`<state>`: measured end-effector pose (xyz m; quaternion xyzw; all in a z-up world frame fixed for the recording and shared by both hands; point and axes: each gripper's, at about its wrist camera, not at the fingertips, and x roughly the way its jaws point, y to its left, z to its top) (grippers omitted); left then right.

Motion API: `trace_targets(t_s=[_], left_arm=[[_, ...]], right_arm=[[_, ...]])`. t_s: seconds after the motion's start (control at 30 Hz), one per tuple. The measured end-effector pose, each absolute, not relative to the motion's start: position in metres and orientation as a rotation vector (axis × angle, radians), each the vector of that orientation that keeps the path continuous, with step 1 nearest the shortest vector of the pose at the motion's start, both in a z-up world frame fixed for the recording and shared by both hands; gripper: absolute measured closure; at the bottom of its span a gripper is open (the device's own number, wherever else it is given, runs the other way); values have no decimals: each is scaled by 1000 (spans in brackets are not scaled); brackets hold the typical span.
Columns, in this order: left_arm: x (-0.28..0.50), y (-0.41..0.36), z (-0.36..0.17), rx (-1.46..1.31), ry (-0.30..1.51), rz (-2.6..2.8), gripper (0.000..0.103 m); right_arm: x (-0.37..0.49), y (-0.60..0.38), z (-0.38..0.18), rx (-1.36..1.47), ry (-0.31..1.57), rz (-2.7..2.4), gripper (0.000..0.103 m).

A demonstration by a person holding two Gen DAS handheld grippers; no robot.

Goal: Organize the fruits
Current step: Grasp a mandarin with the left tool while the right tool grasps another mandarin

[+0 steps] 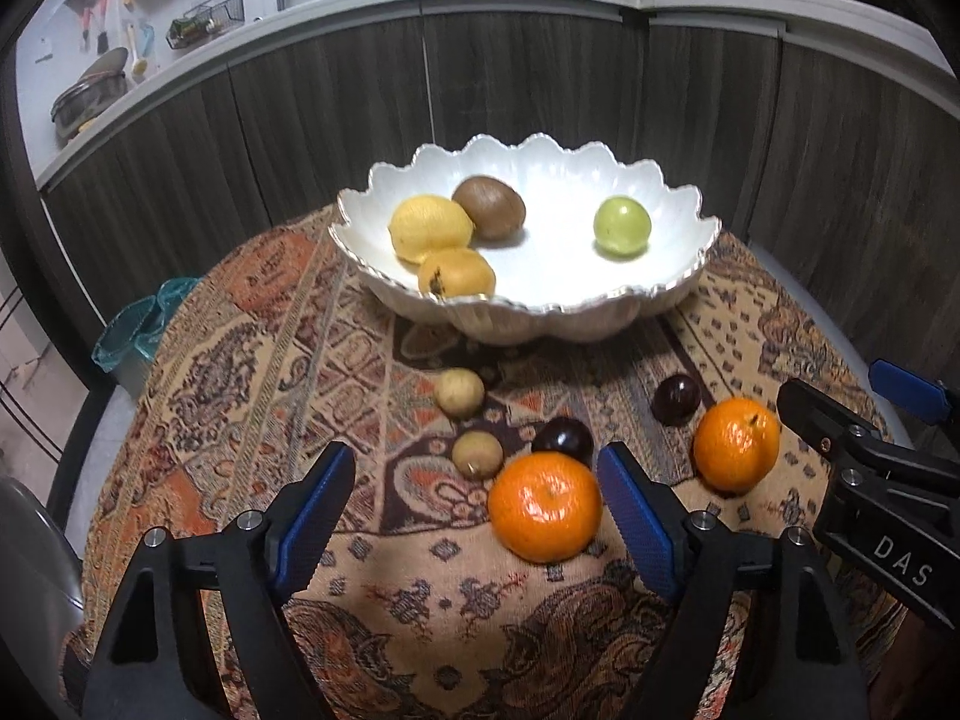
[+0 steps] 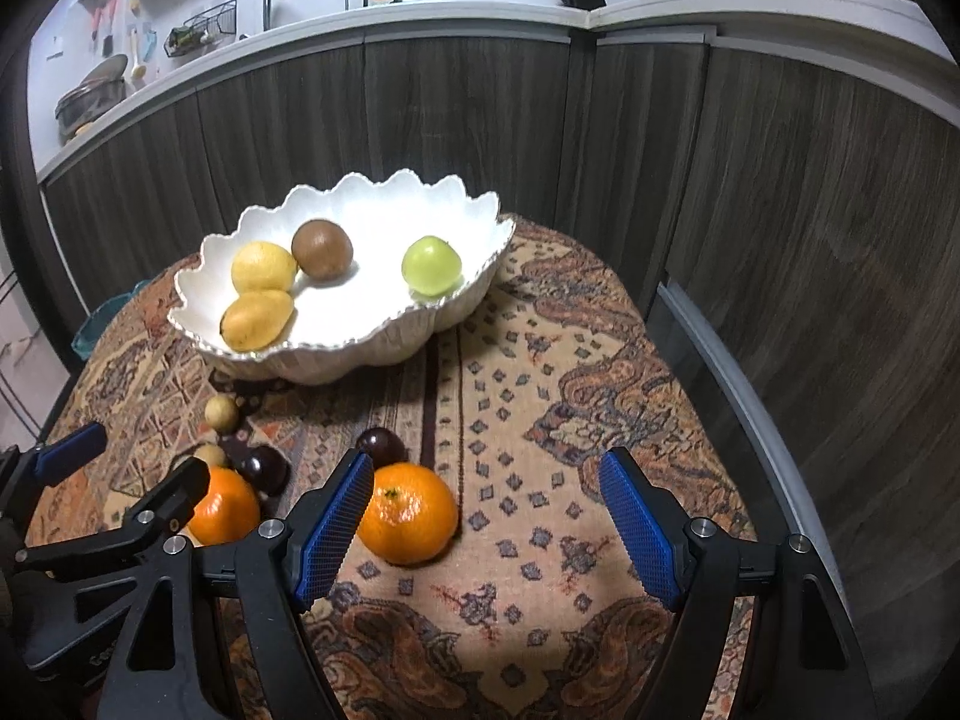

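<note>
My left gripper [image 1: 474, 516] hangs with jaws apart over the patterned cloth [image 1: 384, 576], 1 orange [image 1: 545, 507] near its right pad. My right gripper [image 2: 486, 525], also spread and holding nothing, has the other orange [image 2: 408, 513] beside its left pad. The scalloped white bowl [image 1: 678, 222] behind holds 4 fruits.

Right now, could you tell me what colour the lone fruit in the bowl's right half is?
Light green; the left wrist view shows it best.
</note>
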<state>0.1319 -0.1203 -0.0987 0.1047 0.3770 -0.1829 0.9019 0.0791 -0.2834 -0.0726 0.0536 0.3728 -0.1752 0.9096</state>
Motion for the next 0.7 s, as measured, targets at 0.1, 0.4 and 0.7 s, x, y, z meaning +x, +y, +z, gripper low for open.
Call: trace_targets(t_s=[0.1, 0.4, 0.7], left_arm=[[129, -124, -104, 228, 792, -392, 22], [130, -134, -119, 240, 845, -421, 33], [132, -141, -131, 243, 887, -461, 57]], right_arm=[[79, -283, -78, 117, 783, -349, 24], [80, -285, -84, 125, 796, -331, 24], [84, -282, -88, 123, 807, -316, 24]])
